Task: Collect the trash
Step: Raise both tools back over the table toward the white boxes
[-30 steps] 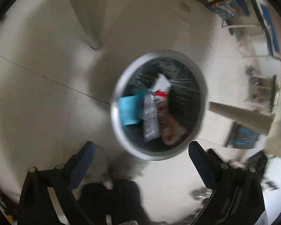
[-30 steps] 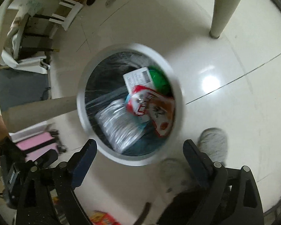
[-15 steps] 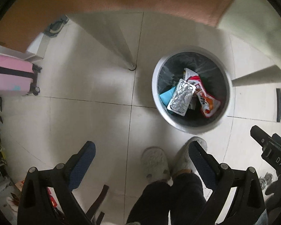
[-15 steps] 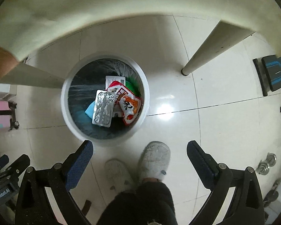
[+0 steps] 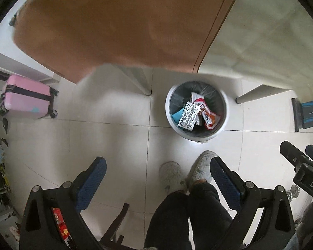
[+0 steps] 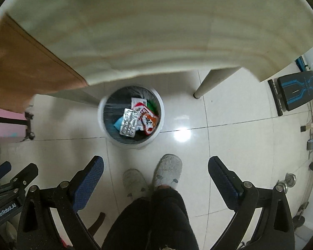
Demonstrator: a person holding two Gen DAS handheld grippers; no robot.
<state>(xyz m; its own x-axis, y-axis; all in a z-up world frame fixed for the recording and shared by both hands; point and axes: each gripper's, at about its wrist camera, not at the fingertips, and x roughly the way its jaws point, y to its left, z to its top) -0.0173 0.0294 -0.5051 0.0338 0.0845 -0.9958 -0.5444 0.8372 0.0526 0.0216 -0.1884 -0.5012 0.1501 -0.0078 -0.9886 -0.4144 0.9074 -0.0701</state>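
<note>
A white round trash bin [image 5: 198,138] with a black liner stands on the tiled floor under the table edge; it also shows in the right wrist view [image 6: 106,129]. Inside lie a silver foil blister pack [image 5: 188,116] [image 6: 129,123], a red and white snack wrapper [image 5: 208,117] [image 6: 149,120], a blue piece [image 5: 176,115] and something green [image 6: 152,105]. My left gripper [image 5: 156,168] is open and empty, high above the floor. My right gripper [image 6: 155,165] is open and empty, also high above the bin.
A table with a brown mat [image 5: 114,20] and a cream top [image 6: 156,27] fills the upper view. Its legs [image 5: 143,81] [image 6: 208,83] flank the bin. A pink suitcase [image 5: 27,100] stands at the left. The person's slippers [image 6: 167,170] stand before the bin. A black bench [image 6: 296,89] is at the right.
Both grippers have risen away from the bin, which now looks smaller and farther. The table top has come into view. Both stay open and empty.
</note>
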